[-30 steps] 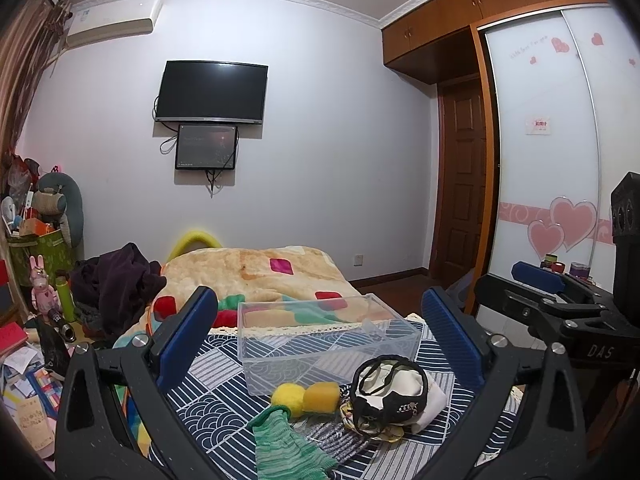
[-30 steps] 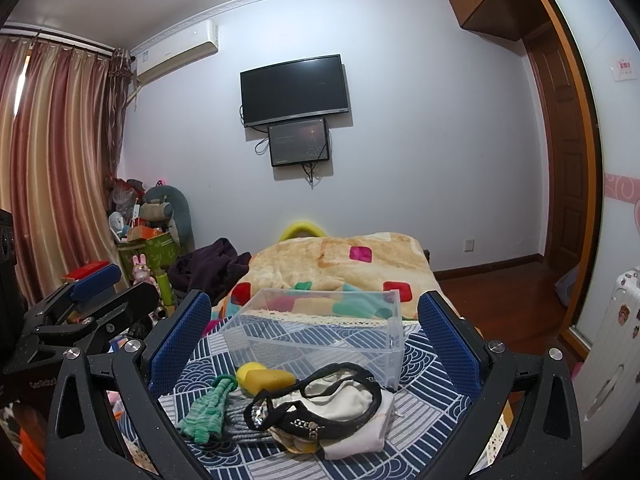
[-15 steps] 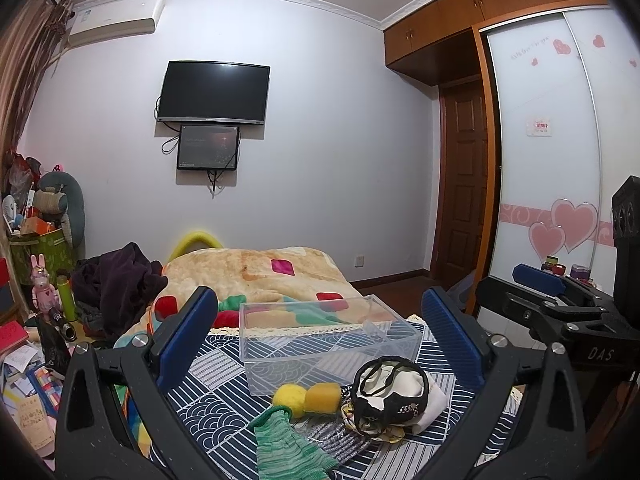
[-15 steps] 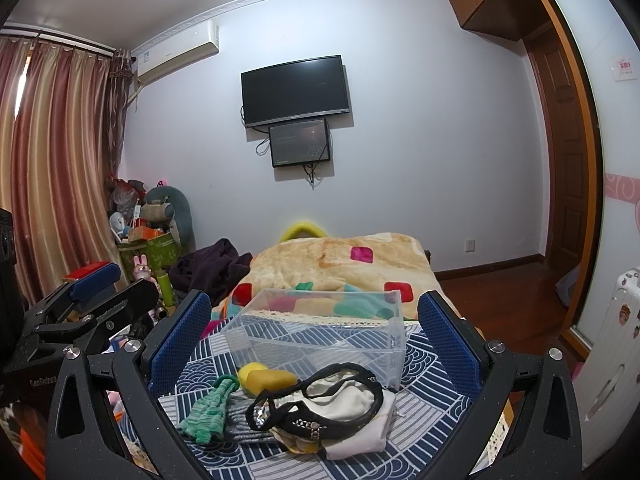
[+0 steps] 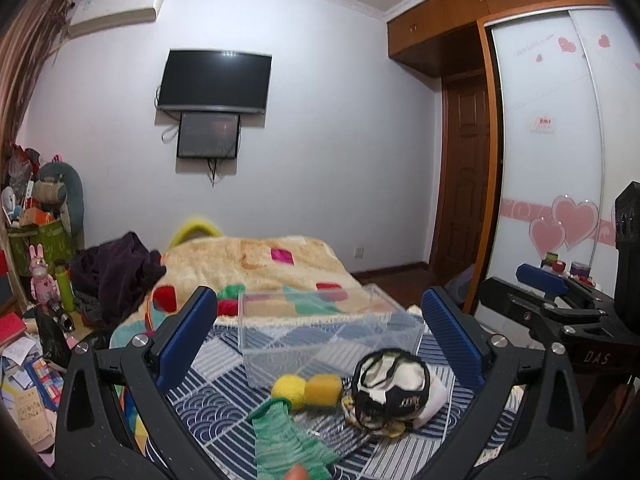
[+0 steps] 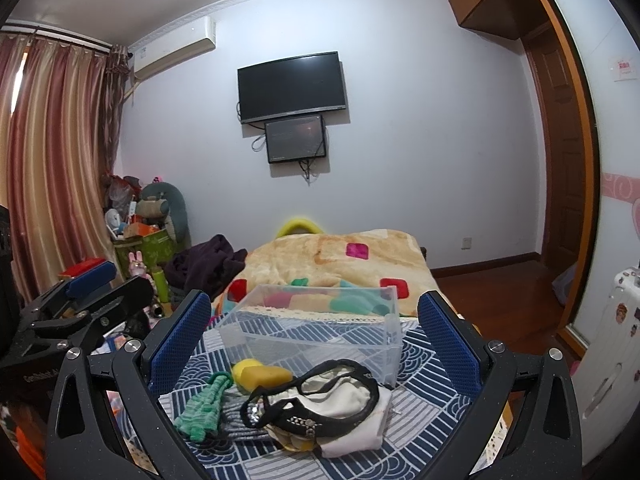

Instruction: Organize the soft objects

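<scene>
A clear plastic box stands empty on a blue patterned cloth. In front of it lie a yellow ball, a yellow sponge, a green knit cloth and a white pouch with black trim. My left gripper is open and empty above the pile. My right gripper is open and empty too. Each gripper shows at the edge of the other's view.
A bed with a beige blanket lies behind the box. Dark clothes and clutter sit at the left. A wardrobe with sliding doors and a door are at the right. A white suitcase stands at far right.
Both views have shifted only slightly. The objects and both grippers stay as they were.
</scene>
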Demonstrator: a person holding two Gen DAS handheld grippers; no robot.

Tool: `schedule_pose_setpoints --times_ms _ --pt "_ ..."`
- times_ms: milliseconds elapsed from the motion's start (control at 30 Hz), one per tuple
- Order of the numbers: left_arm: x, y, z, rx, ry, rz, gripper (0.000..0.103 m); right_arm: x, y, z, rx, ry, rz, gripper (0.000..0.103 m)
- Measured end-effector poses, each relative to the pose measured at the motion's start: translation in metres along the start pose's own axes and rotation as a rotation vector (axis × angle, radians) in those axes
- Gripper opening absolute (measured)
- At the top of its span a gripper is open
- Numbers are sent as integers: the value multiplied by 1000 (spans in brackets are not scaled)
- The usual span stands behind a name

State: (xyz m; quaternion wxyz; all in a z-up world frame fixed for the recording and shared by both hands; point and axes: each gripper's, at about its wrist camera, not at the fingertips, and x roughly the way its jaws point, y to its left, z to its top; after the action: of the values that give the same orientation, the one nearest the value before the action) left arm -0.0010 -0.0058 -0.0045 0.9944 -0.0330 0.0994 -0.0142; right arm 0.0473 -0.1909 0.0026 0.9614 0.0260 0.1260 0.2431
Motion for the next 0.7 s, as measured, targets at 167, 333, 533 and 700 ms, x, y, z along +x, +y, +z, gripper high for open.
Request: schedule_pose_setpoints --times_ms 167,333,533,700 --pt "25 8 -27 -18 153 -6 103 11 -8 -15 9 69 -33 103" --pt "48 19 -60 -60 299 -34 103 34 -16 -37 27 188 -31 103" --pt "63 32 -94 -85 435 -8 103 60 -18 -63 43 344 20 103" --pt "73 40 -110 -121 490 -10 103 75 -14 -84 36 434 49 103"
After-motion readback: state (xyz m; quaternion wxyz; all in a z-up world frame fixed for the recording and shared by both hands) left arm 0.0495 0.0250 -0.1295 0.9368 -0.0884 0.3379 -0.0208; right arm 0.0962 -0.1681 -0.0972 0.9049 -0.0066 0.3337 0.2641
